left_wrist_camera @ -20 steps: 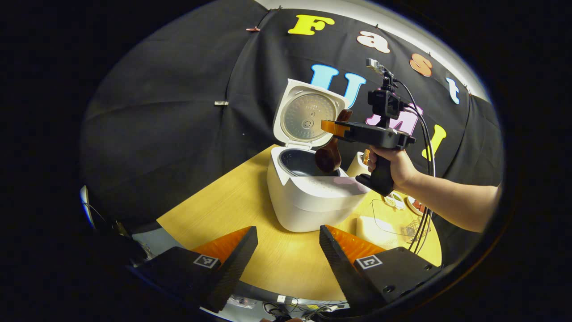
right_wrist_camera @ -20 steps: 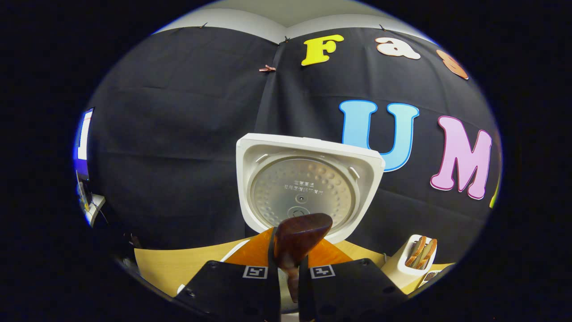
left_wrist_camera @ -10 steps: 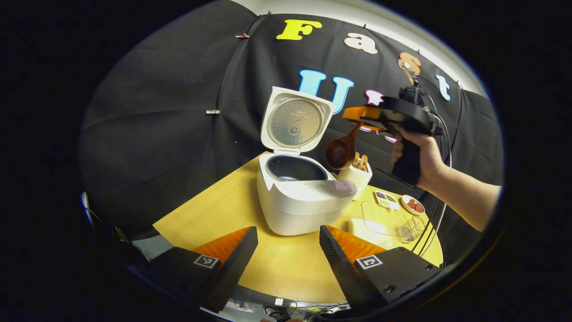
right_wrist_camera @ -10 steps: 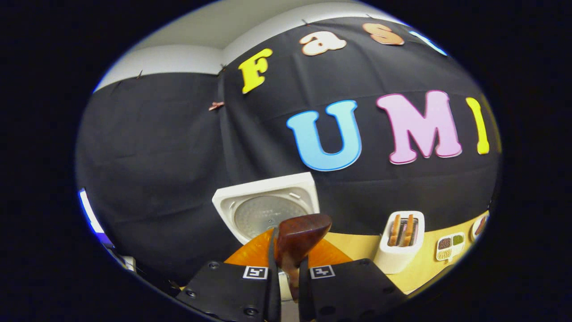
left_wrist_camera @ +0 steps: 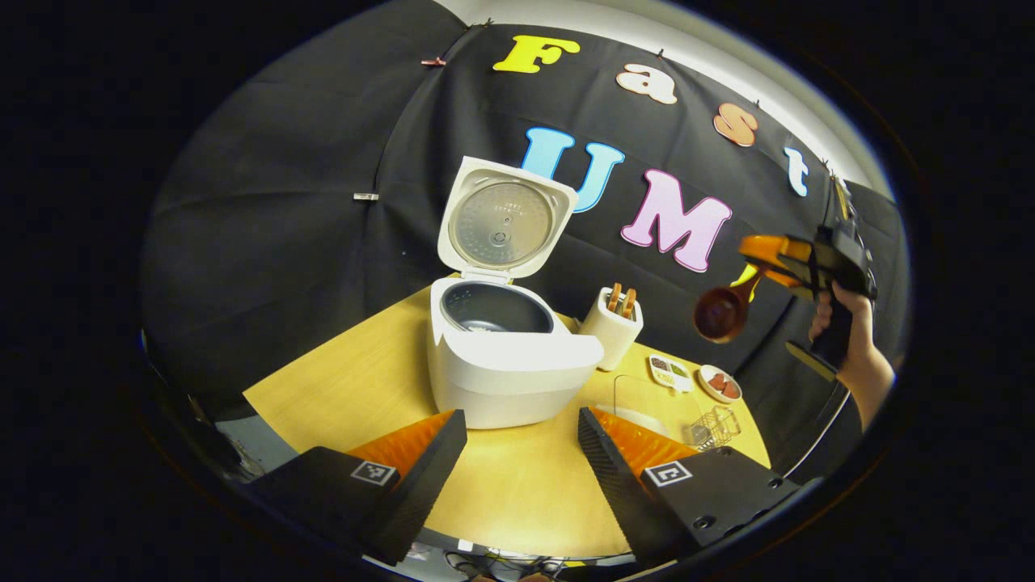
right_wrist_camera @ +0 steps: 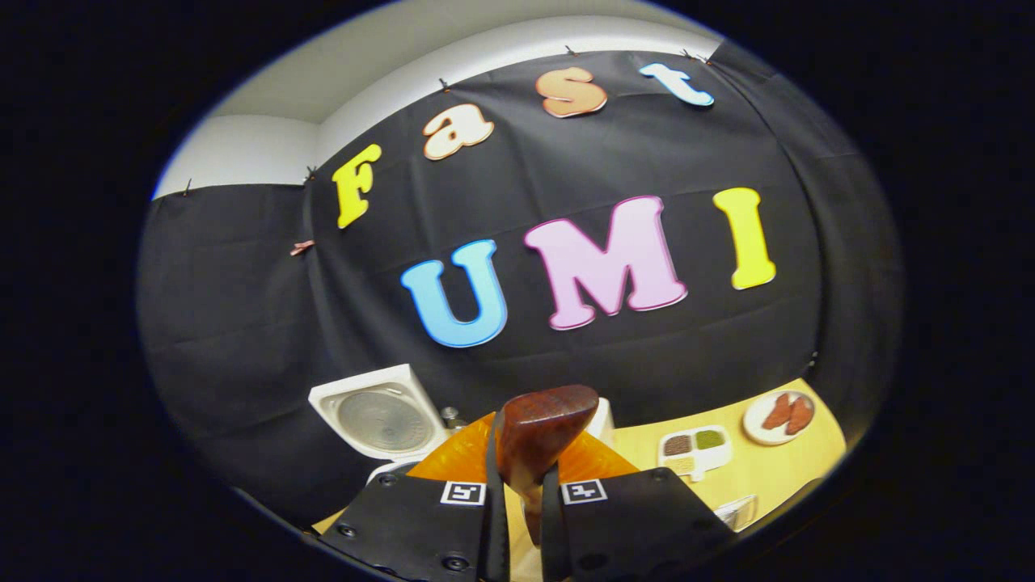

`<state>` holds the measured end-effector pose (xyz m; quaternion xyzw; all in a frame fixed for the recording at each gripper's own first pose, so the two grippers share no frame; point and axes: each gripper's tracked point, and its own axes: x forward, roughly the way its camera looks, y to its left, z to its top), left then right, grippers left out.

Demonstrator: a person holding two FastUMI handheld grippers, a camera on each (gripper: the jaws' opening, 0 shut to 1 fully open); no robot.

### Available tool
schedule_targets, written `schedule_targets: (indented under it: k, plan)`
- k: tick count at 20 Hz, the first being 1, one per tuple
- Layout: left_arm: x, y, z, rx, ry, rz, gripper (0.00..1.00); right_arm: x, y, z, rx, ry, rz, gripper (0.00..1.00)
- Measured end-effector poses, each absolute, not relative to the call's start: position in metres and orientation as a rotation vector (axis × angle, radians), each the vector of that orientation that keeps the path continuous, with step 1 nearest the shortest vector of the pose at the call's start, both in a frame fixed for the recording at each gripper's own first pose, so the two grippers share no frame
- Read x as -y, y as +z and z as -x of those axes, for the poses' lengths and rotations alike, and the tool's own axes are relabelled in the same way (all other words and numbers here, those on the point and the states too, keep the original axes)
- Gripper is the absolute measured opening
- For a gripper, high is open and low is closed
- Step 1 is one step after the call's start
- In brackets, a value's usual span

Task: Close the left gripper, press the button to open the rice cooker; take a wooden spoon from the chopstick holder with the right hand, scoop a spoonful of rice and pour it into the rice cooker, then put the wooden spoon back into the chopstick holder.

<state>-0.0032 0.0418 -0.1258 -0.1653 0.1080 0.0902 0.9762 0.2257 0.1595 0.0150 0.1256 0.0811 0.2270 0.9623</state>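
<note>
The white rice cooker [left_wrist_camera: 501,364] stands on the yellow table [left_wrist_camera: 356,388] with its lid [left_wrist_camera: 505,222] up and the dark pot exposed. Just right of it is the white chopstick holder [left_wrist_camera: 612,327] with wooden utensils sticking out. My left gripper [left_wrist_camera: 517,453] is open, low in front of the cooker, with nothing between its fingers. A hand holds my right gripper [left_wrist_camera: 776,255] high at the far right, past the holder. It is shut on the handle of the wooden spoon [left_wrist_camera: 720,311], bowl hanging down. The spoon [right_wrist_camera: 538,428] stands between my right gripper's [right_wrist_camera: 524,485] fingers, the lid [right_wrist_camera: 380,416] at lower left.
A divided dish [left_wrist_camera: 671,372] and a small plate [left_wrist_camera: 718,382] with red-brown pieces lie right of the holder. A clear container [left_wrist_camera: 639,404] and a small wire basket [left_wrist_camera: 711,424] sit nearer the table's front right edge.
The right gripper has carried the spoon from over the cooker's pot up and away to the right, past the chopstick holder. The left gripper stays open and has drawn back a little.
</note>
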Motion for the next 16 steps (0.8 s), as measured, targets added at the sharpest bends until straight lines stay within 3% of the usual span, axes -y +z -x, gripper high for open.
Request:
schedule_targets:
  k: [7, 16]
  plan:
    - [-0.023, -0.105, -0.021, -0.207, 0.241, 0.273, 0.96, -0.005, -0.035, -0.245, -0.246, 0.246, -0.267, 0.19]
    - [0.0, -0.078, -0.024, -0.204, 0.375, 0.259, 0.96, 0.049, -0.157, -0.277, -0.41, 0.145, -0.394, 0.19]
